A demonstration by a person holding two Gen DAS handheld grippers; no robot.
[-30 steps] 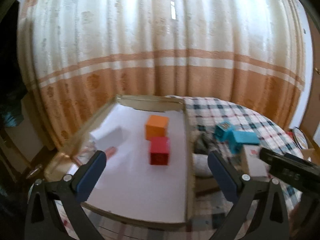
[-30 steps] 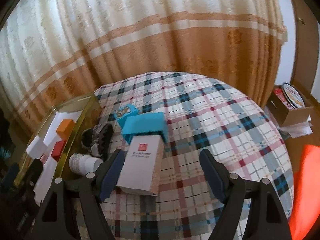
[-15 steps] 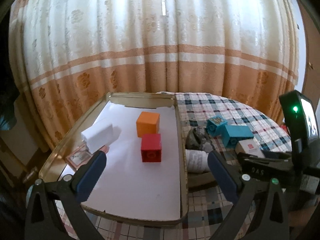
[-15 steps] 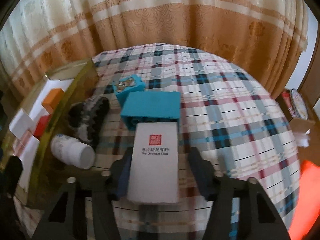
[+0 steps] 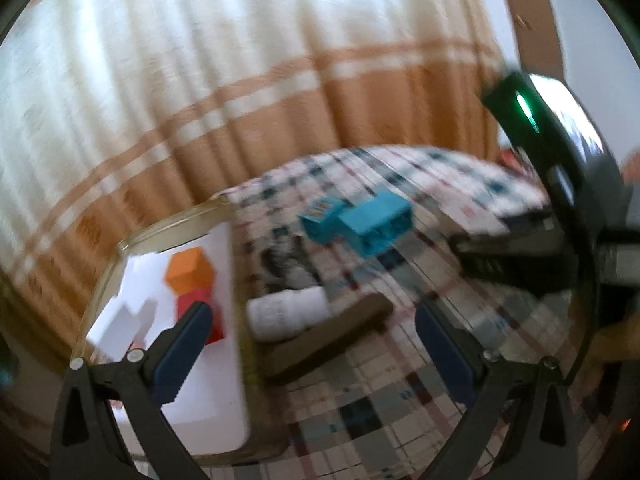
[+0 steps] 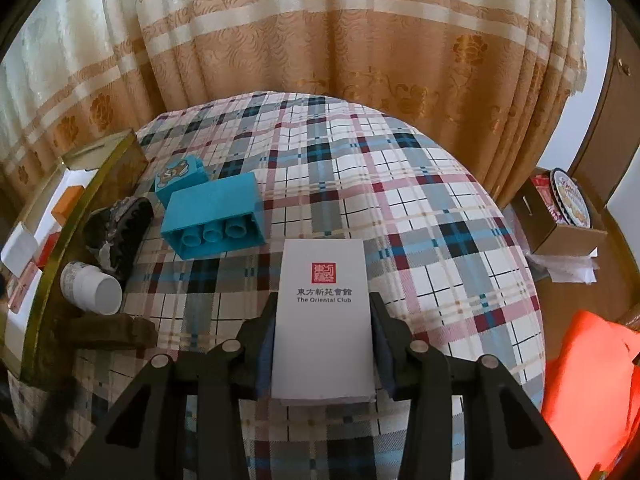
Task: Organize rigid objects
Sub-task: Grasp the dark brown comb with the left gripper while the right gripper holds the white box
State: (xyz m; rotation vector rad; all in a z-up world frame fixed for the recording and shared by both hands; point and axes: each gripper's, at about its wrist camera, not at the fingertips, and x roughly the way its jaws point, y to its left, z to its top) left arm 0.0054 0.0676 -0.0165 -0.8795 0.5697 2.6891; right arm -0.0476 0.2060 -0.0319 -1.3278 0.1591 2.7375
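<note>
Currently, status by position, left to right:

Tray (image 6: 86,196): gold-rimmed, white-lined, at the left edge of the table (image 6: 420,208). It holds an orange block (image 5: 188,270), a red block (image 5: 202,312) and a white box (image 6: 18,250). Judged as sorted.

Beside the tray rim, on the plaid cloth: white bottle (image 6: 90,288) on its side, a dark ridged item (image 6: 120,228) and a brown piece (image 6: 108,330). Not yet sorted.

Blue pieces: small printed blue block (image 6: 180,178) touching the large blue brick (image 6: 214,216), both outside the tray. Not yet sorted.

Left gripper (image 5: 310,344): jaws spread wide, nothing between them; it hangs over the bottle area. View blurred.

White card box (image 6: 322,320): flat on the cloth, near table centre, marked "The Oriental Club".

Right gripper (image 6: 322,336): jaws have just been closing and now pinch the white card box by its long sides.

Progress estimate: under halfway; six loose items remain, the card box being the one in hand.
</note>
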